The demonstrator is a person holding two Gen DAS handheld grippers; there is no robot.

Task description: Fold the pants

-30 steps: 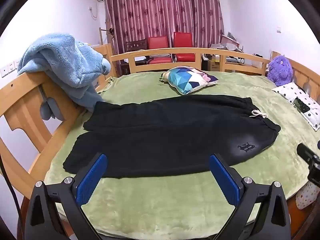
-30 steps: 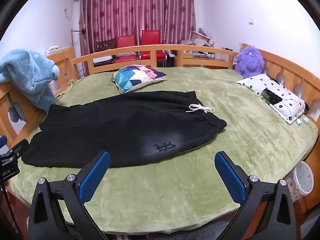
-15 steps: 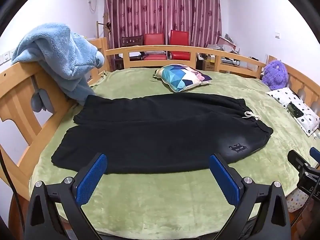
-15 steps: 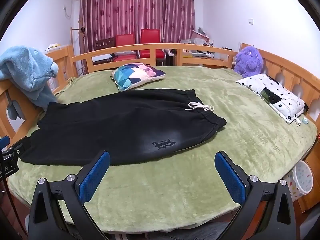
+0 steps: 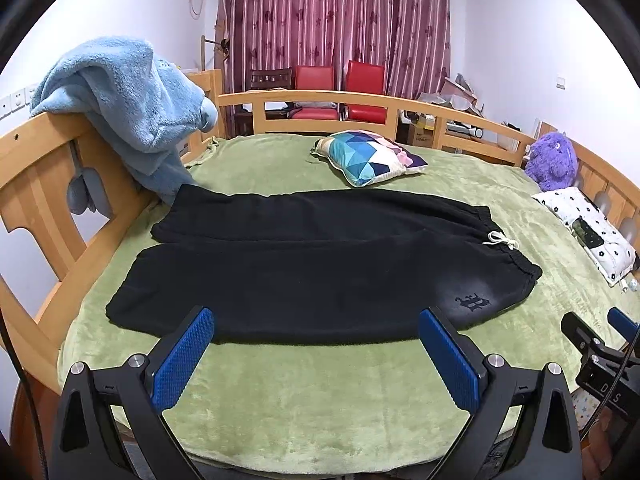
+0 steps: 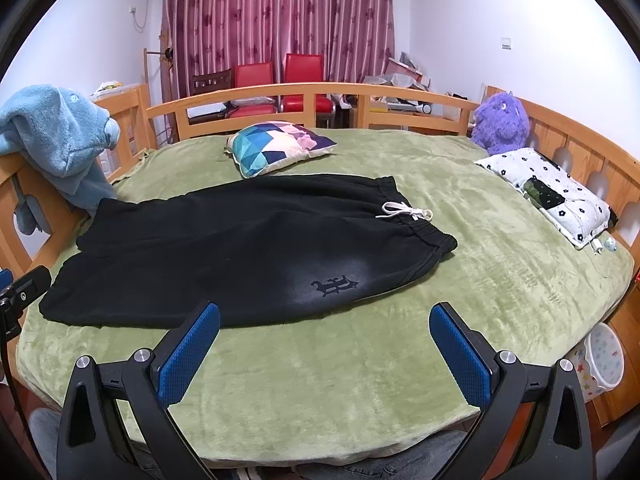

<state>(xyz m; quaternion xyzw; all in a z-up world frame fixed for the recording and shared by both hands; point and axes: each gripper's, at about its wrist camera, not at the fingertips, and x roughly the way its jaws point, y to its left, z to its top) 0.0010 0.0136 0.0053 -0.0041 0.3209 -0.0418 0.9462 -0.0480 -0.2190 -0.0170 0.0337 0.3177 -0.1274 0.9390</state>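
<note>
**Pants flat on the bed, both grippers wide**

On the green blanket (image 5: 320,412) the black pants (image 5: 320,272) lie spread flat, legs toward the blue towel (image 5: 132,104), waistband and white drawstring (image 6: 404,212) on the other side. The left gripper (image 5: 316,344) and right gripper (image 6: 324,340) hover at the near edge, fingers well apart, holding nothing. Only the right view shows the starred bin (image 6: 604,360) beside the bed; the left view catches the right gripper's tip at its edge.
</note>
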